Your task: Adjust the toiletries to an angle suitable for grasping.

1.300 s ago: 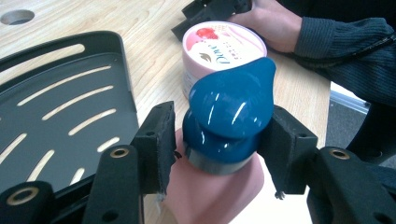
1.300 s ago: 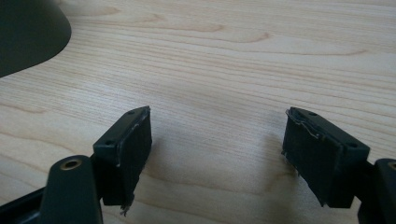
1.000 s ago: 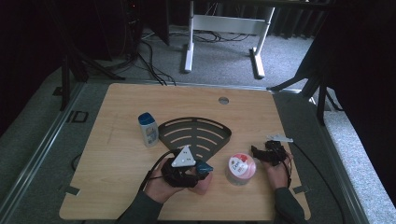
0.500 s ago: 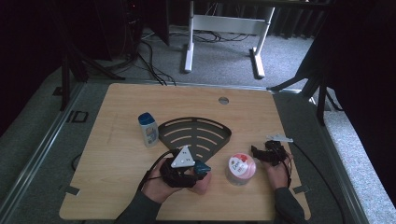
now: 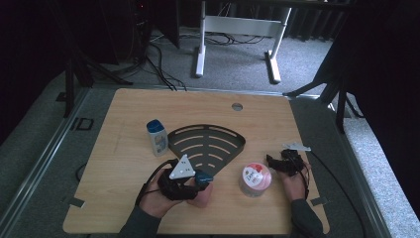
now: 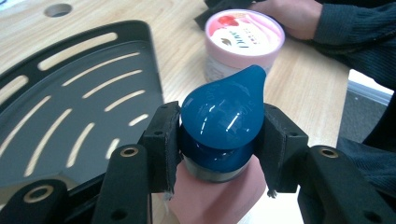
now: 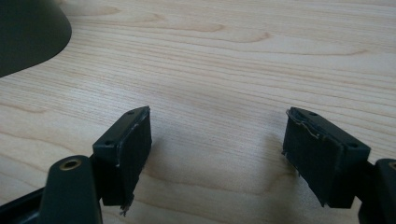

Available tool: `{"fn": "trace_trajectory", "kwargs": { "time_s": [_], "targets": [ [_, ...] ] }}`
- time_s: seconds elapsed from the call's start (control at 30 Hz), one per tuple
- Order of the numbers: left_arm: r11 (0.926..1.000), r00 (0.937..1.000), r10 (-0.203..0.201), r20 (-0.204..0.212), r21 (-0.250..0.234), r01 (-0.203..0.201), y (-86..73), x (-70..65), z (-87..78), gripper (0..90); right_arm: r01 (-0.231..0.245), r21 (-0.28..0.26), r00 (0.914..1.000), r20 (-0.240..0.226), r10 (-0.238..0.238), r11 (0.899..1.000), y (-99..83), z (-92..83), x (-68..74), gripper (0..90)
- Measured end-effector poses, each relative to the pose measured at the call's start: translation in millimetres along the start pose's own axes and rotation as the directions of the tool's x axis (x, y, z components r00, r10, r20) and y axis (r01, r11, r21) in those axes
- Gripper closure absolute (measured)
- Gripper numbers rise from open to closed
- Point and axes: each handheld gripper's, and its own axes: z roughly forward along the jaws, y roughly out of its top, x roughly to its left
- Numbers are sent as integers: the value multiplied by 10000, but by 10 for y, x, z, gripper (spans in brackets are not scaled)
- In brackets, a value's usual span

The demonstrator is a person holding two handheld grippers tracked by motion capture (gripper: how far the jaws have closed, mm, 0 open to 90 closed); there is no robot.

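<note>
The left gripper [image 6: 219, 140] clamps the blue teardrop cap [image 6: 223, 116] of a pink bottle [image 6: 212, 196], probably a lotion bottle, held upright beside the black slotted corner shelf [image 6: 70, 93] for placement. Beyond it stands a pink lidded tub [image 6: 243, 39]. The right gripper [image 7: 219, 154] rests released on the wooden table [image 7: 233, 56], empty, keeping clear.

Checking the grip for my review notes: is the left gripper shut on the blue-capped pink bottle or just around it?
Shut on it. The left gripper has both pads against the blue cap of the pink bottle.
</note>
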Motion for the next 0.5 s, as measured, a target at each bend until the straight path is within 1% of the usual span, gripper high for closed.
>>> {"fn": "trace_trajectory", "kwargs": {
  "time_s": [0.17, 0.27, 0.4, 0.5],
  "targets": [
    [9998, 9991, -215, -372, -57, 213, -47, 91, -118, 533, 0, 0, 10000, -1, 0, 10000, 0, 0, 0, 235],
    [9992, 9973, -386, -627, -122, 379, -73, 152, -179, 533, 1, 0, 10000, 0, -1, 10000, 0, 0, 0, 235],
    [9981, 9933, -614, -978, -161, 601, -109, 251, -257, 538, -1, 0, 10000, 0, 1, 10000, 0, 0, 0, 235],
    [9966, 9885, -813, -1274, -201, 794, -152, 328, -293, 540, 2, -1, 10000, 0, -2, 10000, 0, 0, 0, 235]
  ]
}}
